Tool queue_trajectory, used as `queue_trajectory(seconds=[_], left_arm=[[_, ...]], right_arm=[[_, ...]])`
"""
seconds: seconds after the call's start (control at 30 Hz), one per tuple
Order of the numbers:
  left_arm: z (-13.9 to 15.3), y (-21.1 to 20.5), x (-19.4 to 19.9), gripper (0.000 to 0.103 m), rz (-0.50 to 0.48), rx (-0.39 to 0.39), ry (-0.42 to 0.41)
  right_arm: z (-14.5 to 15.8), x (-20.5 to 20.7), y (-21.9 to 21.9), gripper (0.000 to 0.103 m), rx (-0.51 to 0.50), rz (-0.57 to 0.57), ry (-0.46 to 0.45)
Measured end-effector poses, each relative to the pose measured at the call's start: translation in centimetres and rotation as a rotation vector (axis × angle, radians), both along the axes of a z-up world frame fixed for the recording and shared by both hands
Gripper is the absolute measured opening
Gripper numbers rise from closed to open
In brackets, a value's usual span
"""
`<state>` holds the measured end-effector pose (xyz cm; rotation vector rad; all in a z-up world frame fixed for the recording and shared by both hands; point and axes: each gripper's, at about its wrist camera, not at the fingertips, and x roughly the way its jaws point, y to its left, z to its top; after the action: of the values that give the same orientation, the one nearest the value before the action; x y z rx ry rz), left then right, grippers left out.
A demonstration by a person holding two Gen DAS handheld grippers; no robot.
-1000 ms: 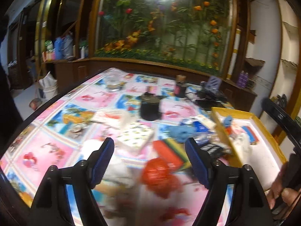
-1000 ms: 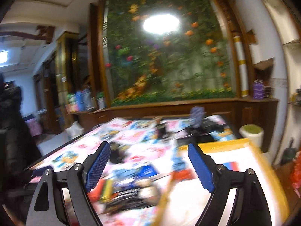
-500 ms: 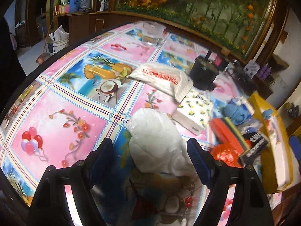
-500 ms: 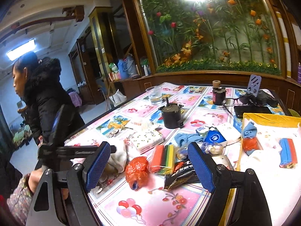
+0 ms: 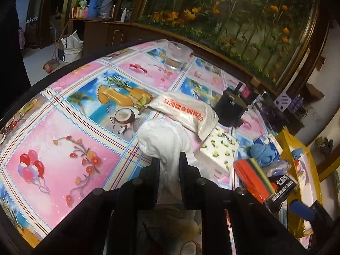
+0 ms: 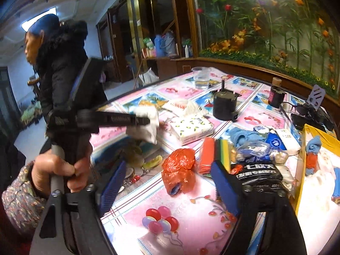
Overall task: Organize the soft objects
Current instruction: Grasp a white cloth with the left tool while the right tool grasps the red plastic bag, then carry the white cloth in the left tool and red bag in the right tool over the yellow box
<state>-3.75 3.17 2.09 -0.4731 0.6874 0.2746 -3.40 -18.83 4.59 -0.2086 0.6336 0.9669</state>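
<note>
- 2 grippers work over the patterned tabletop (image 5: 63,140).
- Left gripper (image 5: 169,165): jaws pinch the white cloth (image 5: 163,140), beside the tissue pack (image 5: 218,148).
- Right gripper (image 6: 167,189): jaws spread but closing around the orange bag (image 6: 179,171), not touching it.

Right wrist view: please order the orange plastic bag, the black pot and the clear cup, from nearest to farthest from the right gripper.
1. Orange plastic bag: nearest, just ahead of the right gripper, between its fingers.
2. Black pot: mid-table, beyond the tissue pack.
3. Clear cup: farthest, near the table's far edge.
</note>
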Motion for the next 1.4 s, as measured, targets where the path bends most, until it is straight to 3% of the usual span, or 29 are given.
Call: queue_trajectory(seconds=[0.03,0.07,0.27,0.37,0.5,0.6,0.83,1.07,1.4], left_arm=[[0.3,0.0,-0.3,0.016,0.01,0.007,-0.021],[0.5,0.0,-0.5,0.016,0.016,0.013,-0.036],[0.8,0.0,-0.8,0.016,0.015,0.014,-0.069],[0.9,-0.2,-0.8,0.016,0.011,0.02,-0.071],[1.0,-0.2,-1.0,0.016,0.019,0.029,-0.076],[1.3,-0.6,-1.0,0.016,0.021,0.053,-0.079],[2.4,-3.7,-0.5,0.016,0.015,0.199,-0.092],[3.8,-8.8,0.9,0.016,-0.051,0.316,-0.12],[5.4,-17.3,3.8,0.016,-0.25,0.323,-0.157]], right_arm=[[-0.5,0.2,0.8,0.063,-0.025,0.015,0.015],[-0.7,0.5,1.4,0.058,-0.046,0.01,0.02],[-2.7,2.3,3.9,0.058,-0.161,-0.03,0.052],[-3.2,2.3,4.1,0.032,-0.18,-0.021,0.046],[-2.2,2.3,3.2,0.031,-0.114,-0.03,0.034],[0.0,2.7,1.0,0.031,0.041,-0.056,0.023],[2.8,4.8,-3.7,0.031,0.238,-0.185,0.01],[4.0,6.7,-7.5,0.031,0.32,-0.26,0.028],[4.7,9.2,-15.1,0.031,0.41,-0.379,0.069]])
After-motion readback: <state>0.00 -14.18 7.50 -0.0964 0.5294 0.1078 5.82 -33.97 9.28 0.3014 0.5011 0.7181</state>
